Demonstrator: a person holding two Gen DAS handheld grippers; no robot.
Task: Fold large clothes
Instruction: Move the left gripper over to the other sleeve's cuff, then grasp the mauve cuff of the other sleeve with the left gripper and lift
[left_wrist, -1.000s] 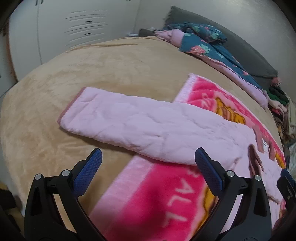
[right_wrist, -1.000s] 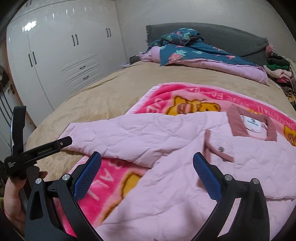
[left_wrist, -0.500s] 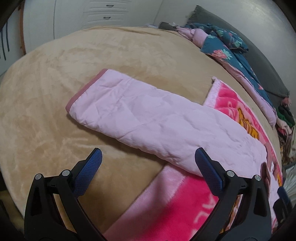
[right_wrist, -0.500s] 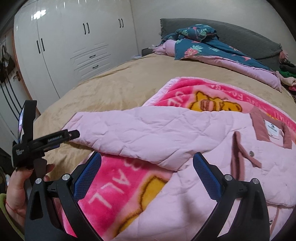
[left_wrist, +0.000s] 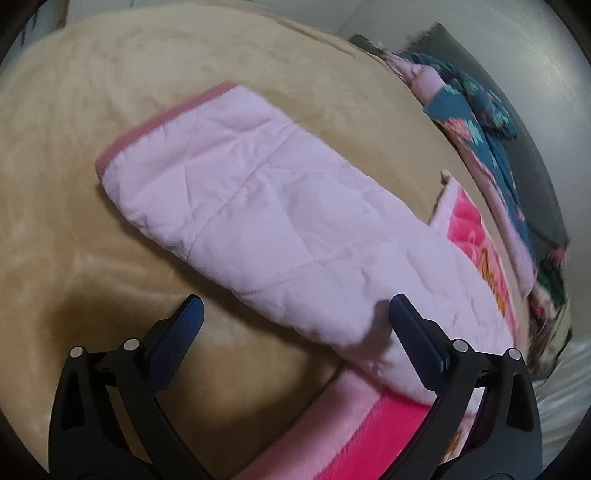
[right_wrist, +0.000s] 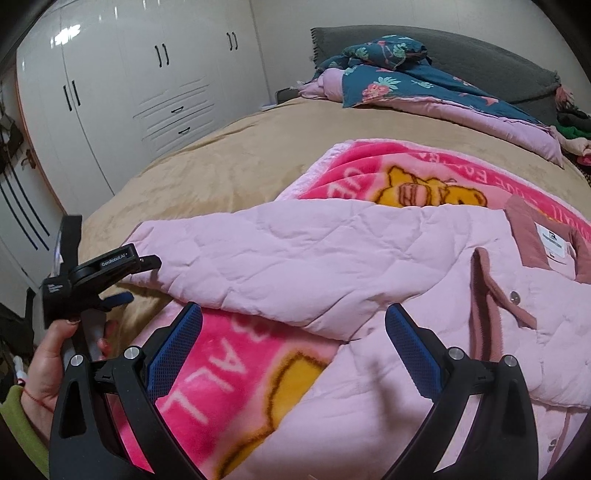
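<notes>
Both tools gape wide, holding nothing: left tool (left_wrist: 291, 325) near the sleeve (left_wrist: 258, 221) of the pink jacket (right_wrist: 424, 288), right tool (right_wrist: 293, 332) over it. Sleeve fold probably next; needs a cuff pinch.

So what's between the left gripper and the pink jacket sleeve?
Only bare tan bedspread, seen in the left wrist view. The open left gripper is apart from the jacket sleeve, holding nothing.

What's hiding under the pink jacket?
Under the pink jacket lies a bright pink cartoon blanket. The sleeve stretches past it onto the tan bedspread. How much of the blanket's picture the jacket covers cannot be seen.
</notes>
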